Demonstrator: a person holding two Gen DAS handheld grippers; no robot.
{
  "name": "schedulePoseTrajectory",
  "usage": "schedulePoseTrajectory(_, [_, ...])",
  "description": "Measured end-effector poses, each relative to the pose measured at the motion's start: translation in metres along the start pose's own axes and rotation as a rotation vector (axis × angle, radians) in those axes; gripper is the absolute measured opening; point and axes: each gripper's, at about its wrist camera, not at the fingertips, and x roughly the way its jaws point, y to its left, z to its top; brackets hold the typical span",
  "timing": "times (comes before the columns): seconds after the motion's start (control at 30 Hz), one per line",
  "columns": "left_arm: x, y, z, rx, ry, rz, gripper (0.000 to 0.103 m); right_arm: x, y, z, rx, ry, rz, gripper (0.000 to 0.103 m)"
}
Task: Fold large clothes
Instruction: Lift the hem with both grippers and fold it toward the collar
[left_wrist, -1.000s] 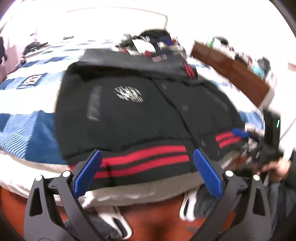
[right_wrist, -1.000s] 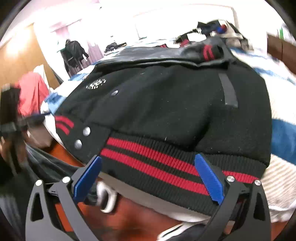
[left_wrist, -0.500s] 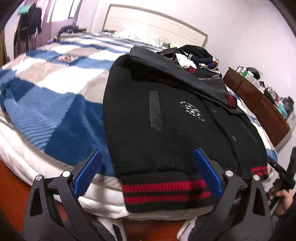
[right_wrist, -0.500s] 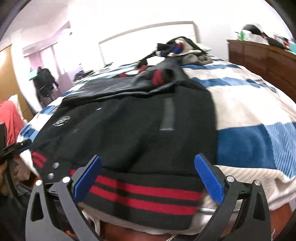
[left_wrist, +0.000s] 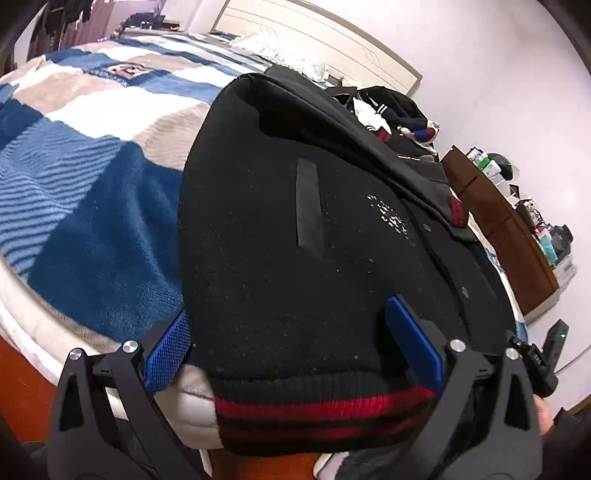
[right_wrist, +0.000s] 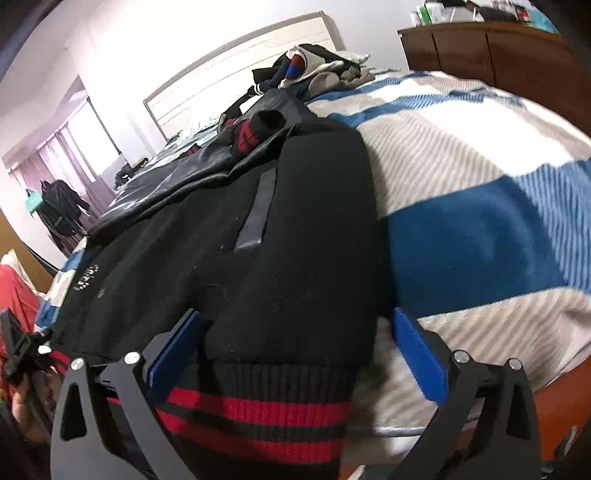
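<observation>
A black jacket (left_wrist: 277, 258) with a red-striped hem (left_wrist: 321, 406) lies flat on the checked bed (left_wrist: 92, 236), its hem at the near edge. My left gripper (left_wrist: 291, 350) is open and straddles the hem's left corner, a blue pad on each side of the cloth. In the right wrist view the same jacket (right_wrist: 295, 240) fills the middle. My right gripper (right_wrist: 295, 350) is open astride the hem's right corner (right_wrist: 258, 417). A sleeve with a red-striped cuff (right_wrist: 255, 133) is folded across the jacket's top. Each view shows the other gripper at its edge, held in a hand.
A pile of loose clothes (left_wrist: 391, 110) sits near the headboard (right_wrist: 240, 70). A brown dresser (left_wrist: 509, 236) with bottles stands along the bed's right side. Dark clothes hang by the window (right_wrist: 59, 206). Blue, white and beige blanket (right_wrist: 480, 206) spreads on both sides of the jacket.
Both grippers have moved apart along the hem, left to the left corner and right to the right corner, and pushed forward so the hem now sits between their open fingers.
</observation>
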Motion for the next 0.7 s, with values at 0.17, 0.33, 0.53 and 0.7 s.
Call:
schedulePoseTrajectory(0.17, [-0.003, 0.001, -0.005, -0.016, 0.033, -0.018, 0.096, -0.008, 0.011, -0.005, -0.013, 0.026, 0.045, 0.099])
schedulePoseTrajectory(0.33, [-0.018, 0.001, -0.005, -0.079, 0.011, -0.131, 0.096, -0.025, 0.016, 0.0, 0.004, -0.008, 0.082, 0.099])
schedulePoseTrajectory(0.53, [-0.026, 0.001, -0.004, -0.109, -0.013, -0.177, 0.096, -0.038, 0.018, 0.0, 0.028, -0.003, 0.141, 0.099])
schedulePoseTrajectory(0.7, [-0.015, 0.006, -0.007, -0.121, 0.03, -0.127, 0.096, -0.037, 0.009, -0.002, 0.139, 0.073, 0.271, 0.099])
